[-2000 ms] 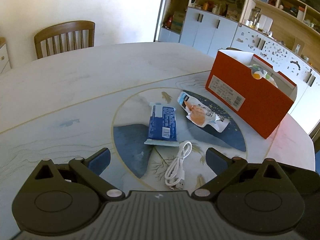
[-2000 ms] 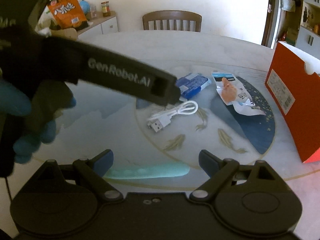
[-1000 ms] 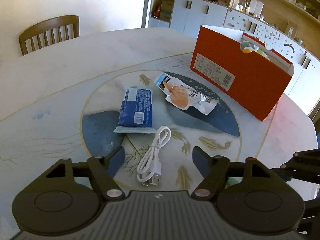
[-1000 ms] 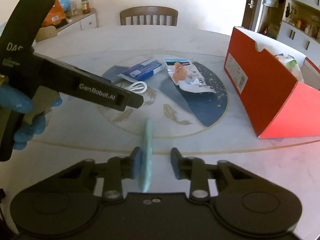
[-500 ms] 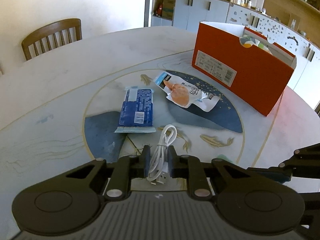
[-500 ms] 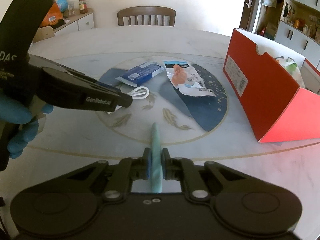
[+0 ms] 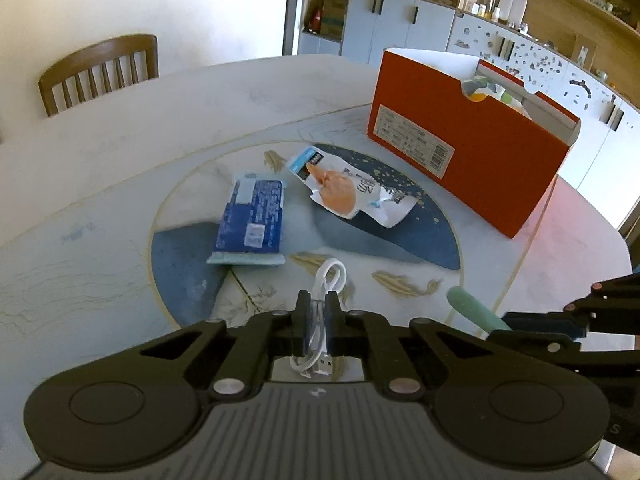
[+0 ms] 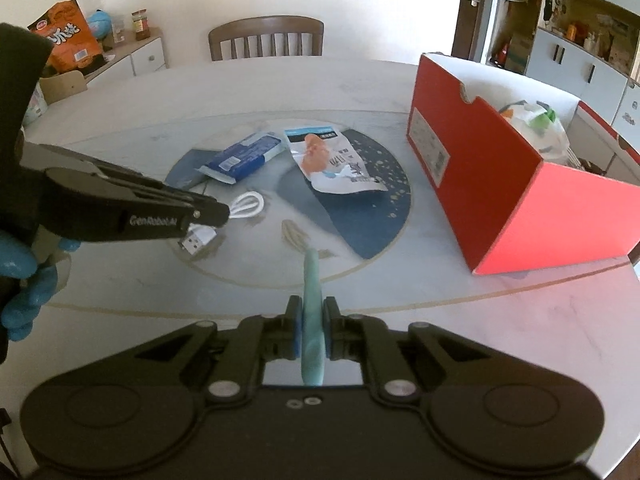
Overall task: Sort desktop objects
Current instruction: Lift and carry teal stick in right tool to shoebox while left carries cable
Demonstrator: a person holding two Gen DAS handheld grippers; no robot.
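My left gripper (image 7: pixel 316 312) is shut on a coiled white USB cable (image 7: pixel 330 276); its loop sticks out ahead of the pads and its plug hangs behind them. The right wrist view shows that same left gripper (image 8: pixel 224 213) from the side, with the cable (image 8: pixel 248 205) in it. My right gripper (image 8: pixel 310 332) is shut on a slim pale-green stick (image 8: pixel 311 280) that points forward over the table; its tip (image 7: pixel 468 306) shows at the right of the left wrist view. A blue packet (image 7: pixel 252 220) and a white snack pouch (image 7: pixel 348 192) lie on the round table inlay.
An open orange-red box (image 7: pixel 472 156) with items inside stands at the right of the table (image 8: pixel 360 76). A wooden chair (image 8: pixel 266 38) sits at the far side. A hand in a blue glove (image 8: pixel 20 276) holds the left gripper. Cabinets and shelves line the back right.
The left gripper's jaws closed onto the white cable. The right gripper's jaws closed on the green stick and lifted it slightly, with its tip now pointing ahead.
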